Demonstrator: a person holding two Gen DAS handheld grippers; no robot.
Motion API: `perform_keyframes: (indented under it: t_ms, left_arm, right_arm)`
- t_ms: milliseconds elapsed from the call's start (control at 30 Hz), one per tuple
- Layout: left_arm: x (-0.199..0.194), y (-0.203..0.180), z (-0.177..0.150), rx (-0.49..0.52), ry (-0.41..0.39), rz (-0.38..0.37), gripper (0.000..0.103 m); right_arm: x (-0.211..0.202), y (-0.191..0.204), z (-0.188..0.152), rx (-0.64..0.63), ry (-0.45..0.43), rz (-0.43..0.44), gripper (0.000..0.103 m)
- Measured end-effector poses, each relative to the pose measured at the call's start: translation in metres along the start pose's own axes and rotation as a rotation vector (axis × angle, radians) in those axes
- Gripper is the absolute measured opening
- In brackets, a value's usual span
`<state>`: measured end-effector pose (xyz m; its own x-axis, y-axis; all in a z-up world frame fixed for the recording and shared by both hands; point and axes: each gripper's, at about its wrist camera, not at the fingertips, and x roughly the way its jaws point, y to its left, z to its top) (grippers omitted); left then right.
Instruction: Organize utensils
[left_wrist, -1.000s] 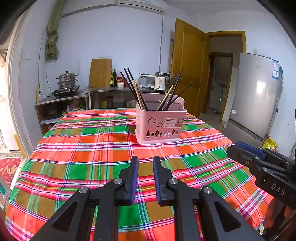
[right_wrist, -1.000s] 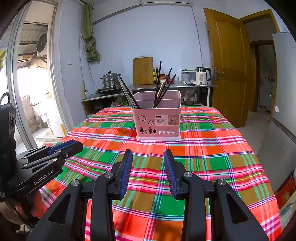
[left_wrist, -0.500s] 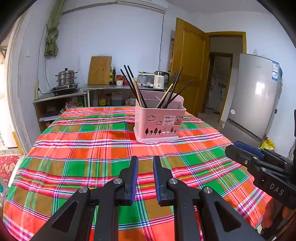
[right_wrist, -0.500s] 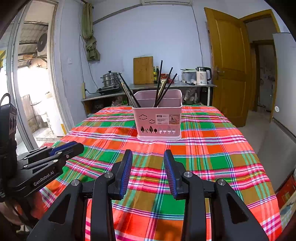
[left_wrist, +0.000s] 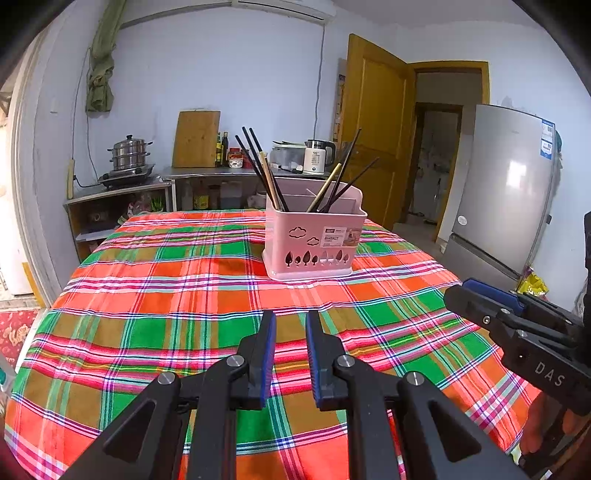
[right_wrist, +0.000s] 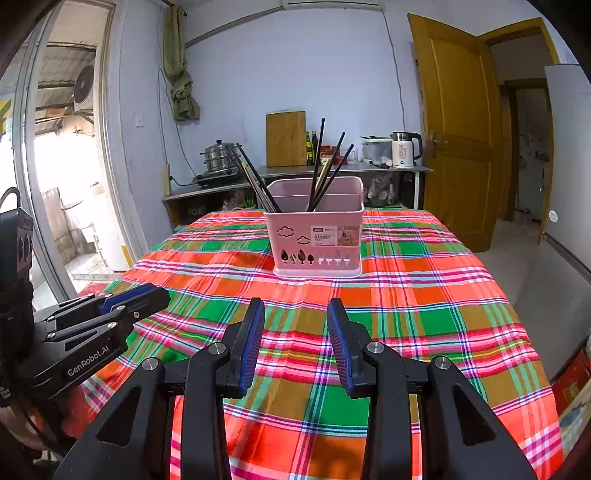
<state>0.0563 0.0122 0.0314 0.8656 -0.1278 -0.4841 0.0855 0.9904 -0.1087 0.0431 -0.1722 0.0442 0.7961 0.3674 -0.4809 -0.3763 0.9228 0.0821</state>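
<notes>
Over the near edge of the table (left_wrist: 155, 295), with its bright plaid cloth, the left tool (left_wrist: 290, 325) hangs with its blue pads a narrow slit apart and nothing between them. It points slightly down toward the cloth, and I judge it is simply waiting at the start of a reach, since no utensil lies on the cloth beneath it.

Further along the same near edge, to its right, the right tool (right_wrist: 295, 314) hovers with its pads set wider apart, also empty. That wider gap looks to me like readiness to close on a thin handle. Each tool shows at the side of the other's view, so the two sit side by side, near each other but not touching.

Toward the far edge of the table, roughly midway across, stands the pink basket (right_wrist: 317, 240), upright and divided into compartments. Dark chopsticks (right_wrist: 255, 181) lean out over its left corner, and a second bunch (right_wrist: 325, 173), with one paler stick among them, fans up from further right. The basket stands well apart from both tools, straight ahead of the right one and a little right of the left one's line, so either would need a forward reach to get at the sticks.
</notes>
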Motion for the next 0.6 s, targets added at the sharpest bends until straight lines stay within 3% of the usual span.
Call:
perform_keyframes:
  t_ms: [600]
  left_arm:
    - [-0.0012, -0.0086, -0.0039, 0.039, -0.001, 0.017, 0.016]
  right_arm:
    - [0.0012, -0.0004, -0.0016, 0.004, 0.004, -0.007, 0.036]
